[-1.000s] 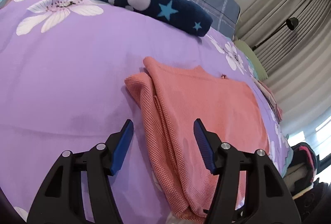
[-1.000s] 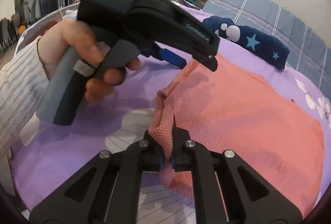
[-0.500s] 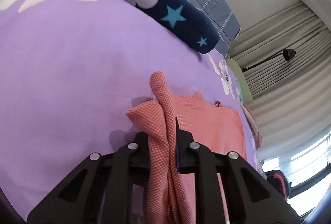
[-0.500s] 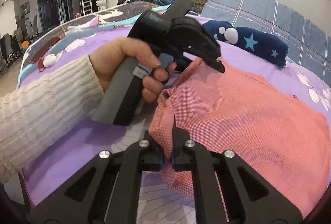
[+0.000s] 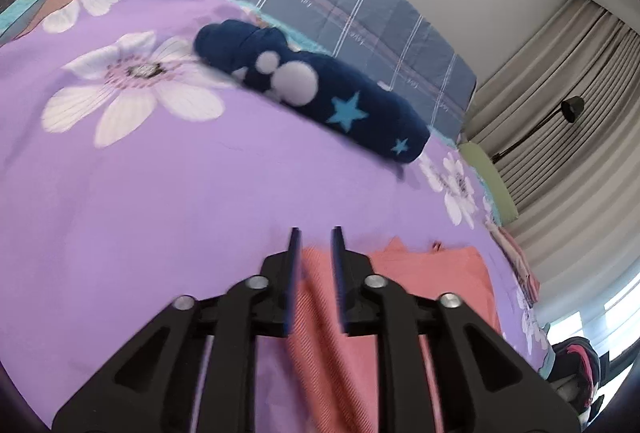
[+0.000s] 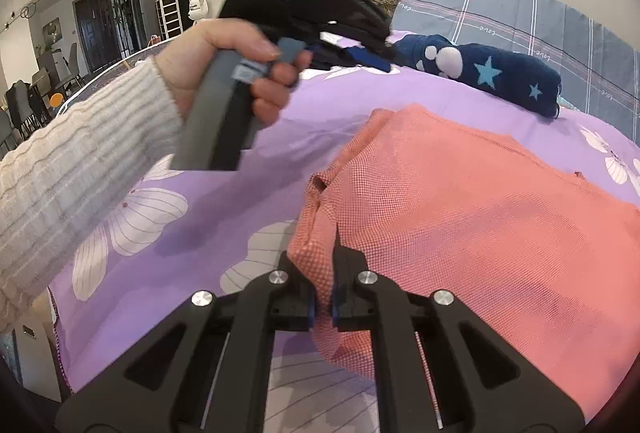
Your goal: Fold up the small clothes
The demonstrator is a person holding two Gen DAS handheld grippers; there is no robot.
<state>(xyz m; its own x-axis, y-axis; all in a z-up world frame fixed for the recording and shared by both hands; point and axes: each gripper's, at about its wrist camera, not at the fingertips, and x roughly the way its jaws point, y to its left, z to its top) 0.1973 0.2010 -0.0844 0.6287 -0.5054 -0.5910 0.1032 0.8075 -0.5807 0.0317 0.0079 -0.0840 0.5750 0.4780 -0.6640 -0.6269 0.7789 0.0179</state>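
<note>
An orange knitted garment (image 6: 480,225) lies folded on the purple flowered bedspread (image 6: 192,233). My right gripper (image 6: 326,253) is shut on its near left corner, and the cloth bunches up between the pads. A hand (image 6: 224,49) holds my left gripper (image 6: 360,57) raised above the bed, left of the garment's far corner and apart from it. In the left wrist view the left gripper (image 5: 316,233) has its jaws opening with a narrow gap and nothing gripped. The orange garment (image 5: 432,273) shows below and behind the fingers.
A rolled navy garment (image 5: 320,93) with white paw prints and blue stars lies near the head of the bed, in front of a grey plaid pillow (image 5: 340,1). Curtains (image 5: 560,93) and a lamp stand to the right. A cream knitted sleeve (image 6: 72,169) reaches in from the left.
Half a second ago the left gripper was pinching the garment's folded edge; it has since let go, risen and pulled away. The right gripper has kept its hold and place.
</note>
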